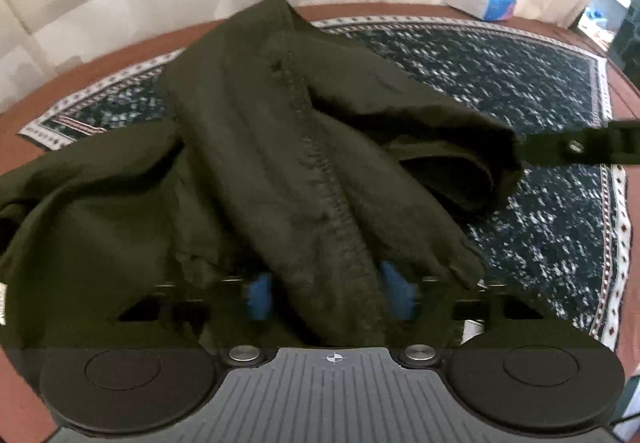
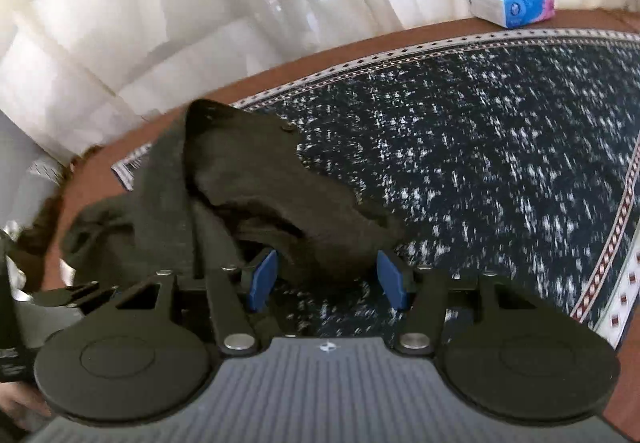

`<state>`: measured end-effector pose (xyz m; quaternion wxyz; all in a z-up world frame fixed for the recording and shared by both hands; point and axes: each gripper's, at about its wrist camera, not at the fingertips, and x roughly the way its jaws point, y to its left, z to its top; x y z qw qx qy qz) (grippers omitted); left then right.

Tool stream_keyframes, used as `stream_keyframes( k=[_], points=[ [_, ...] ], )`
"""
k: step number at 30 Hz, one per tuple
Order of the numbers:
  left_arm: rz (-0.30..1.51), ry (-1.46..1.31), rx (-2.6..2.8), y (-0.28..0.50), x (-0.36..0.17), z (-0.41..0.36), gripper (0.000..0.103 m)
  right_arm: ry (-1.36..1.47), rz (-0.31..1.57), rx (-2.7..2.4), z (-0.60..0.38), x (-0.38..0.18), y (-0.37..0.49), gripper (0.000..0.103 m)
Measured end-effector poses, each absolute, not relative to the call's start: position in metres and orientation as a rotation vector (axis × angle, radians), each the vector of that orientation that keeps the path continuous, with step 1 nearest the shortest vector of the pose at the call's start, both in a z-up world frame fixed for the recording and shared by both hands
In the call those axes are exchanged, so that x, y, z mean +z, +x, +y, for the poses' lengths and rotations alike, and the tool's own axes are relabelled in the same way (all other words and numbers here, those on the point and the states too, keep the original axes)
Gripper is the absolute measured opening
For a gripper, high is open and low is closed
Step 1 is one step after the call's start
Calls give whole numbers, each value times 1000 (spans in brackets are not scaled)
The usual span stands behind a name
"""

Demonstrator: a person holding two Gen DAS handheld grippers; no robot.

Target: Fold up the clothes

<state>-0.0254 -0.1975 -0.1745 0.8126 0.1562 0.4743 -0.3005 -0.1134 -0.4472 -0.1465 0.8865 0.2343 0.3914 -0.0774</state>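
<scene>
A dark olive garment (image 1: 280,147) lies bunched on the patterned cloth, a stitched seam running down its middle. My left gripper (image 1: 326,289) has its blue pads (image 1: 258,293) apart with a fold of the garment lying between them. In the right wrist view the same garment (image 2: 248,195) reaches between my right gripper's (image 2: 326,277) blue pads (image 2: 390,279), which stand wide apart around its near edge. The right gripper's black finger also shows at the garment's right end in the left wrist view (image 1: 576,147).
A dark blue and white patterned cloth (image 2: 500,163) with a white diamond border covers a brown table (image 2: 280,67). A blue and white tissue pack (image 2: 512,1) sits at the far table edge. White curtains hang behind.
</scene>
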Motion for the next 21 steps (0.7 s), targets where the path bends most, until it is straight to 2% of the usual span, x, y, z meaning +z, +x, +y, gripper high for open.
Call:
stream_keyframes(
  k=[1, 2, 4, 8, 9, 11, 15, 21],
  points=[
    [1019, 329, -644, -24, -175, -197, 30, 463, 820, -163, -447, -149, -110, 61],
    [1022, 319, -647, -23, -175, -196, 24, 438, 826, -166, -447, -151, -106, 62],
    [1020, 298, -654, -22, -172, -191, 4, 389, 838, -171, -446, -156, -98, 62],
    [983, 255, -655, -24, -158, -180, 0, 336, 887, -154, -446, -169, -82, 62],
    [965, 240, -645, -24, -151, -173, 0, 342, 908, -141, -446, -172, -79, 57],
    [927, 207, -624, -22, -135, -158, 0, 373, 941, -95, -447, -175, -77, 16],
    [833, 96, -568, -17, -83, -108, 0, 415, 873, -61, -451, -146, -88, 10],
    [691, 41, -412, -5, -11, -21, 0, 372, 663, 52, -444, -51, -83, 9]
  ],
)
